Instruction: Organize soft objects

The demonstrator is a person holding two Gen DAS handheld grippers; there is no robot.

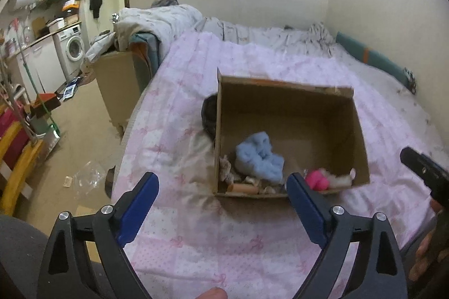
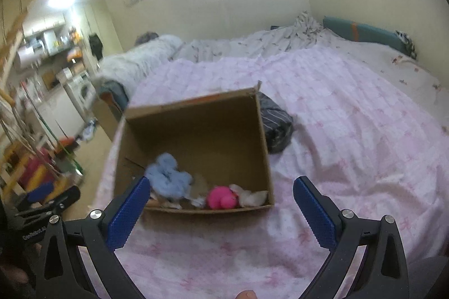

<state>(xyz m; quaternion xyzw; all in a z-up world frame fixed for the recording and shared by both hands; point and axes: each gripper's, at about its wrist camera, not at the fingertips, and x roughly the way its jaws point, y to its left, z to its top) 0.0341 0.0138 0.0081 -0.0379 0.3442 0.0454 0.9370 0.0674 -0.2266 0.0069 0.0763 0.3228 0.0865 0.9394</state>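
Note:
An open cardboard box stands on the pink quilted bed. Inside, along its near wall, lie a light blue fluffy toy, a pink plush toy, a white soft piece and several beige soft items. A dark striped soft object lies on the bed against the box's outer side. My left gripper is open and empty just in front of the box. My right gripper is open and empty, also in front of the box.
The pink quilt covers the bed. Crumpled white bedding is piled at the far end. A teal headboard pad runs along the wall. Left of the bed are the floor, a washing machine and clutter.

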